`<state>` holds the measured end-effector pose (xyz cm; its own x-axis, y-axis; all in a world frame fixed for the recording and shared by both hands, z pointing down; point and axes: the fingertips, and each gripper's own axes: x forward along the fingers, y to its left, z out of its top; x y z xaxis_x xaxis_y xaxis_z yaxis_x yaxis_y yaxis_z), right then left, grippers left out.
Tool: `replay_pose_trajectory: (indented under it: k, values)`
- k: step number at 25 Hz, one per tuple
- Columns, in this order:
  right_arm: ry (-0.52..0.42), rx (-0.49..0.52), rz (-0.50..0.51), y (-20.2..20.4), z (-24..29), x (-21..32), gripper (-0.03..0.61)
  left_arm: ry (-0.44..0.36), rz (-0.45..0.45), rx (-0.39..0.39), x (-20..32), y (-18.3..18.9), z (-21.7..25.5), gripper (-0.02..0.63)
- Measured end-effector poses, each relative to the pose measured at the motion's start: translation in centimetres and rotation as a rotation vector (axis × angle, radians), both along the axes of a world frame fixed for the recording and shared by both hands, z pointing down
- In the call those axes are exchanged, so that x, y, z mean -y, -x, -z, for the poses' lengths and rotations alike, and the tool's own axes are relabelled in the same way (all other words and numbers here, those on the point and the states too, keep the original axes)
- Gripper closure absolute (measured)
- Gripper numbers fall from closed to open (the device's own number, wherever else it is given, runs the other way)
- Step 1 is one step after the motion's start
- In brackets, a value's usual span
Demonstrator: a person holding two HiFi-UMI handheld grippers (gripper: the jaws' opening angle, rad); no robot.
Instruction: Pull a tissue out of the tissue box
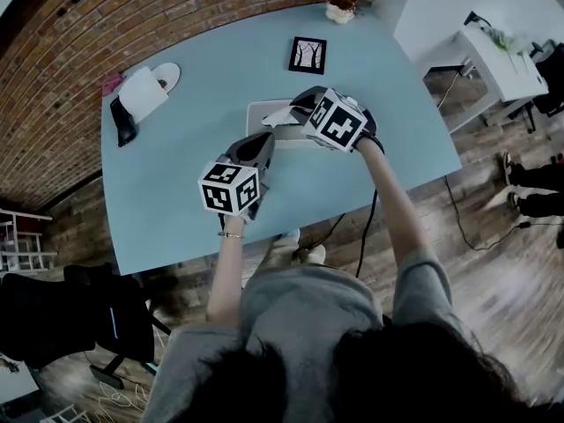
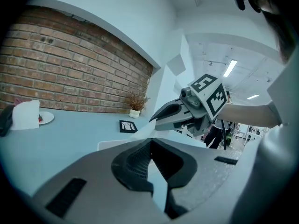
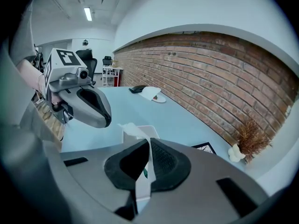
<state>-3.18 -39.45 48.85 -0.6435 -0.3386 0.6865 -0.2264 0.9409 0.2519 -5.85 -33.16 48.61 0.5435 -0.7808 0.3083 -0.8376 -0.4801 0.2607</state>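
A white tissue box [image 1: 261,113] lies flat near the middle of the pale blue table [image 1: 167,210]. My right gripper [image 1: 294,113] hangs over the box, shut on a white tissue [image 1: 280,116]. In the right gripper view the tissue [image 3: 132,129] runs as a strip between the closed jaws of my right gripper [image 3: 148,144] and sticks out above the box [image 3: 153,131]. My left gripper [image 1: 263,144] sits by the box's near-left edge. Its jaws meet at the tips with nothing between them [image 2: 150,143]. Whether it touches the box is unclear.
A framed picture [image 1: 307,55] and a potted dry plant [image 1: 342,5] stand at the table's far side. A white plate with a napkin [image 1: 146,88] and a black object [image 1: 122,122] lie far left. A white desk [image 1: 493,60] stands right, a black chair [image 1: 53,315] near left.
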Motion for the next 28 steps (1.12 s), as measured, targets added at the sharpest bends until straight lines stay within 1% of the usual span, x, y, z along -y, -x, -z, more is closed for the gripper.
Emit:
replay_pose_trajectory:
  k: [16, 28]
  values:
    - [-0.087, 0.037, -0.056, -1.6, 2.6, -2.5, 0.577, -0.077, 0.021, -0.002, -3.4, -0.5, 2.7, 0.611]
    - [-0.15, 0.111, -0.12, -3.4, 4.8, -3.2, 0.577, -0.135, 0.021, -0.004, -4.5, -1.6, 4.3, 0.611]
